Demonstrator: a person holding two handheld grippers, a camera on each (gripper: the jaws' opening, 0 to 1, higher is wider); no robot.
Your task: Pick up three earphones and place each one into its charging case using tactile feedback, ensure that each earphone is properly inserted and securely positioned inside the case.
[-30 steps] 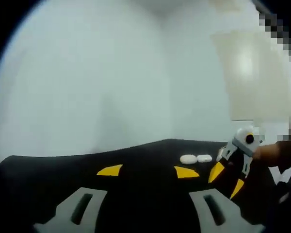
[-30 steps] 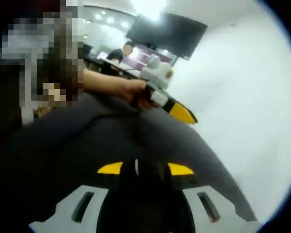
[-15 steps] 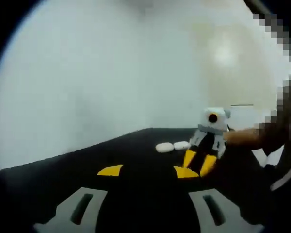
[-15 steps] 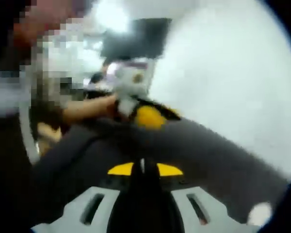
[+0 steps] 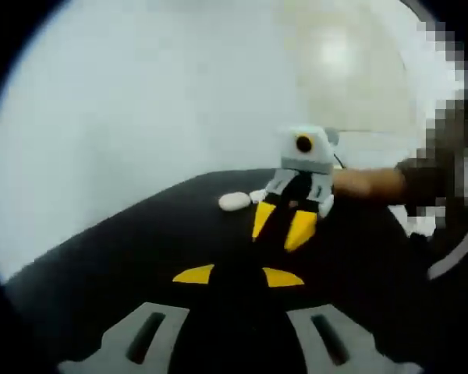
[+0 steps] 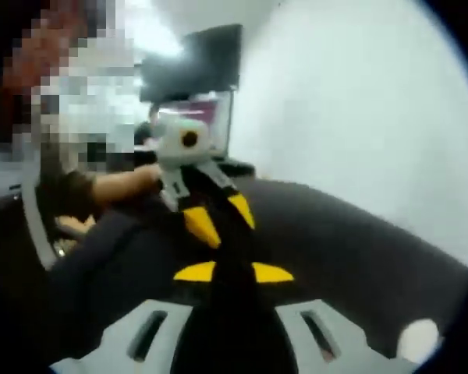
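1. Ahead of your left gripper (image 5: 238,276), the right gripper (image 5: 285,226) hangs over the black table (image 5: 125,257) and blocks the direct line.
2. A white earphone case (image 5: 234,201) lies just beside it.
3. Bare tabletop stretches leftward.

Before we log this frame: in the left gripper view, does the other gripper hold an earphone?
No; the right gripper shows bare yellow tips, the white earphone lying beside it.

- Table (image 5: 140,241): dark, near-black matte top with a curved far edge against a pale wall; it also appears in the right gripper view (image 6: 359,241).
- White object (image 5: 234,201): small, oval, lying on the table near its far edge; too blurred to identify.
- Pale round blob (image 6: 417,340): sits at the table's edge in the right gripper view; nature unclear.
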